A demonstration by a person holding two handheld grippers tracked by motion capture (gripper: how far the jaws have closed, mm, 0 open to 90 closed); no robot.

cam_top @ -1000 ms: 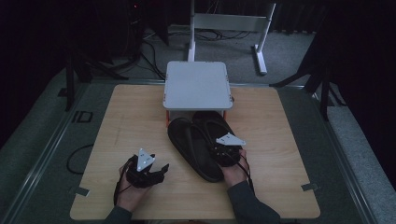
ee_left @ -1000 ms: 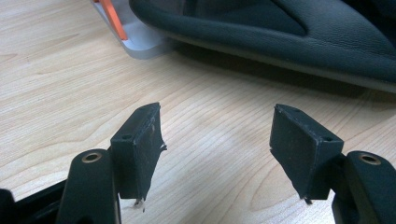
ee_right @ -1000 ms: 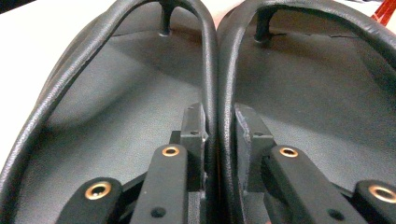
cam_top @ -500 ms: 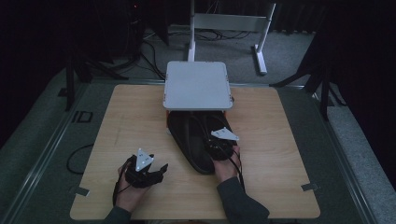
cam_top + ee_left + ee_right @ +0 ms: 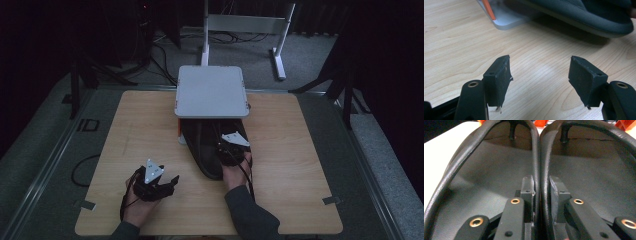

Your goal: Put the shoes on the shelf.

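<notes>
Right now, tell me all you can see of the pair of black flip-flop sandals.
The pair of black flip-flop sandals lies side by side on the wooden table, toe ends tucked under the raised white platform. Matte soles, smooth leather-like straps with toe posts. The right gripper pinches the two adjoining inner straps together.

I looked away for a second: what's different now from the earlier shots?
The right gripper, shut on the inner straps of both flip-flops, has pushed the pair away from the person, toes now under the white stand. The left gripper stayed open near the table's front edge.
</notes>
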